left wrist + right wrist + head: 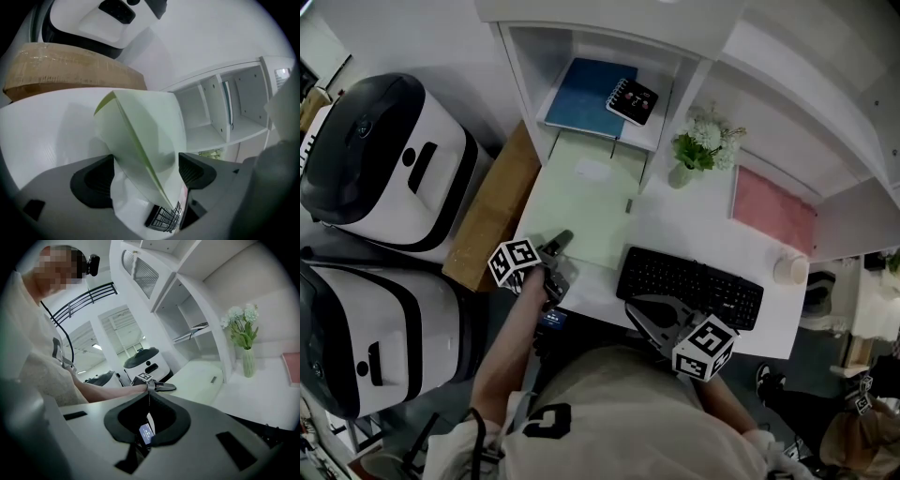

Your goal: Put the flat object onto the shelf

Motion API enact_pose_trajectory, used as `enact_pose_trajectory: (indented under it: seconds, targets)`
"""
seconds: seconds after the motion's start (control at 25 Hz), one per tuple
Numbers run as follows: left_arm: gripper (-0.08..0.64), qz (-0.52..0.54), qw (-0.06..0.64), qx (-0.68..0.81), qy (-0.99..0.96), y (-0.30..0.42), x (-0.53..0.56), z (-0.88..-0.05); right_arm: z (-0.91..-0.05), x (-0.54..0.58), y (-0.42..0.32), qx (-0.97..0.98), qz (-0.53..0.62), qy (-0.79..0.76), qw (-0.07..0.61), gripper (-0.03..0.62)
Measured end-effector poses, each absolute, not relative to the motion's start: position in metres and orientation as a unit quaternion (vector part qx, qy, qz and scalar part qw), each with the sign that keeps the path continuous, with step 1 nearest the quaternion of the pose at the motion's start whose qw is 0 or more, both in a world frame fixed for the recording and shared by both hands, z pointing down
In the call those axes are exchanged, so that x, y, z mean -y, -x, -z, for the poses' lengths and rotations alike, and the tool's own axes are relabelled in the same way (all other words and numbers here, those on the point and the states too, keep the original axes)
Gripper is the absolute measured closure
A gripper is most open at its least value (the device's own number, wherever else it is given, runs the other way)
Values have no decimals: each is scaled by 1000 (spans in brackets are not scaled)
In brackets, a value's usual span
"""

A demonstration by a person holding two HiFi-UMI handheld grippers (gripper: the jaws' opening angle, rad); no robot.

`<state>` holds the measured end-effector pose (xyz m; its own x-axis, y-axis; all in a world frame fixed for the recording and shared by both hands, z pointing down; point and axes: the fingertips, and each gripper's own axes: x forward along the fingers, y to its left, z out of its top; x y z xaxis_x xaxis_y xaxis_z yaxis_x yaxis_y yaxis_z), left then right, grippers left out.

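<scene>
Between parted left fingers (91,180), folder edge (140,154)

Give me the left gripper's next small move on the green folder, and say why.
Probably close the fingers of the left gripper on the green folder: its near corner sits between the open fingers, ungripped, and it lies on the desk, not on the shelf.

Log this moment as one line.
left gripper open, green folder between jaws | right gripper shut, by keyboard | green folder on desk, not on shelf
</scene>
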<state>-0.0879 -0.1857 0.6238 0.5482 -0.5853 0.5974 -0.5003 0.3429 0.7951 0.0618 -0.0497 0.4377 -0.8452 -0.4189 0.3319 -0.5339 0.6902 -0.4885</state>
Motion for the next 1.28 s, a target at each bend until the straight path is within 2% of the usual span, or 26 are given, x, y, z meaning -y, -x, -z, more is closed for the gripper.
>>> enact_pose_trajectory:
  seconds: [1.28]
  targets:
    - [134, 49, 663, 461, -588, 87, 214, -618, -442, 49, -54, 905, -303, -280, 106, 568]
